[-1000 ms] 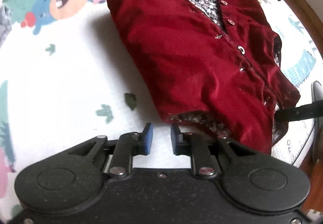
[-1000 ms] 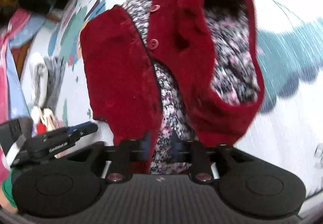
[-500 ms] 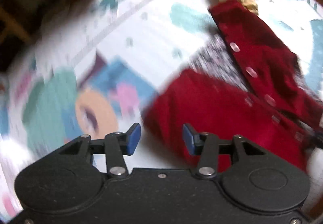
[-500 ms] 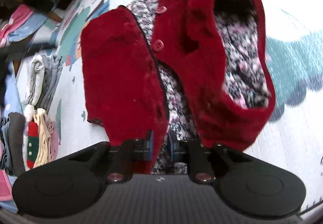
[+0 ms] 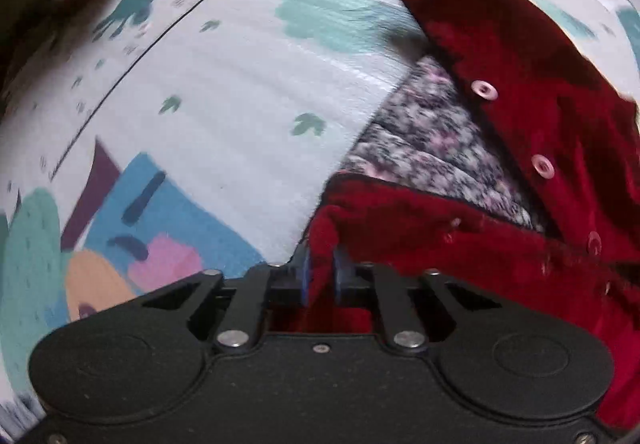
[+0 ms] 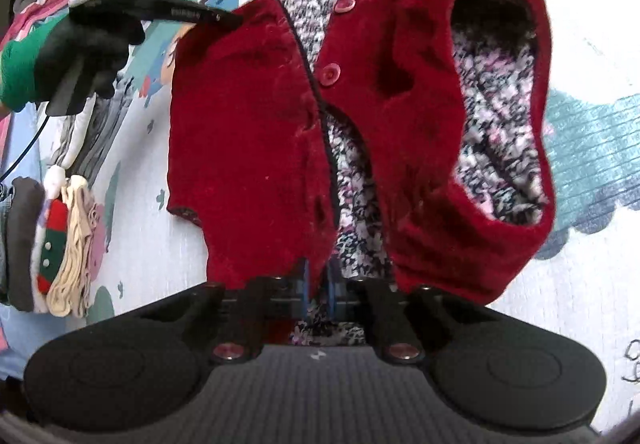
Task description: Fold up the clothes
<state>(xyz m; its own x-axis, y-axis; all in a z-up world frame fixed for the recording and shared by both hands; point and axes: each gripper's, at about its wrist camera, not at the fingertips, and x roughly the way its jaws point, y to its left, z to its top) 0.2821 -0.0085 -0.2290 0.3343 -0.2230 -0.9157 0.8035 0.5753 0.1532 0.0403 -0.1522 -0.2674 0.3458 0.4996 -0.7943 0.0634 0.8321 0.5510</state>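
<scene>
Both the left gripper (image 5: 320, 268) and the right gripper (image 6: 318, 280) are clamped on the red vest (image 6: 256, 124) front panel's far and near corners, presumably for folding it.

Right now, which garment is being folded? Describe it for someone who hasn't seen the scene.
On the pale cartoon-print play mat, mid-frame: a dark red velvet vest. Pink buttons and a floral black-and-pink lining set it apart from the folded stack at the mat's left.
</scene>
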